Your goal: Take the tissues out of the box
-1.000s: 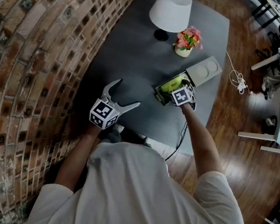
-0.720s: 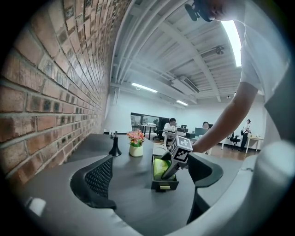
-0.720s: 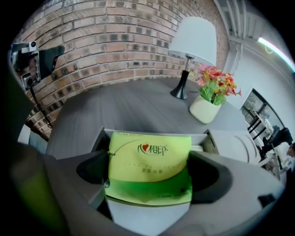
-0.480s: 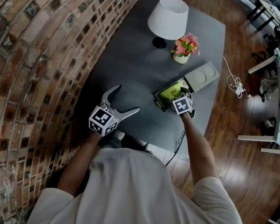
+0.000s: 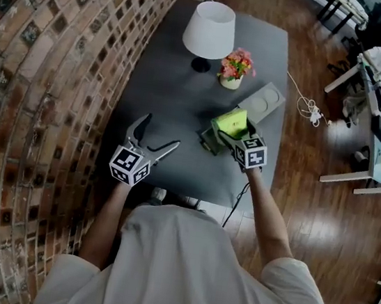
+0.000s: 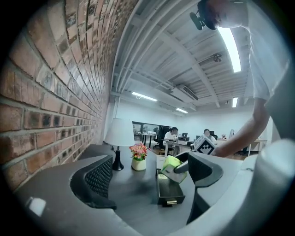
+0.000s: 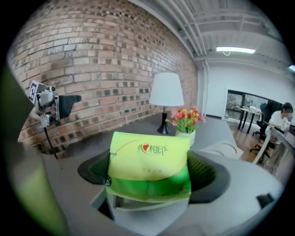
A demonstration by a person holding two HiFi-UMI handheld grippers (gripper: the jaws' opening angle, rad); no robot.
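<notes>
A yellow-green tissue pack [image 7: 148, 170] sits between the pads of my right gripper [image 7: 150, 174], which is shut on it. In the head view the pack [image 5: 232, 122] hangs tilted just above the open dark box [image 5: 208, 140], with the right gripper [image 5: 238, 132] behind it. The left gripper view shows the pack [image 6: 169, 164] raised over the box [image 6: 169, 194]. Over the table's left part my left gripper [image 5: 160, 131] stands open with nothing between its fingers.
The box's grey lid [image 5: 263, 102] lies on the dark table [image 5: 178, 90] beyond the box. A white lamp [image 5: 209, 29] and a pot of flowers [image 5: 235, 67] stand at the far end. A brick wall [image 5: 37, 91] runs along the left; cables [image 5: 310, 108] lie on the floor.
The right gripper has shut on the tissue pack and lifted it up out of the box. The left gripper has stayed open in nearly the same place.
</notes>
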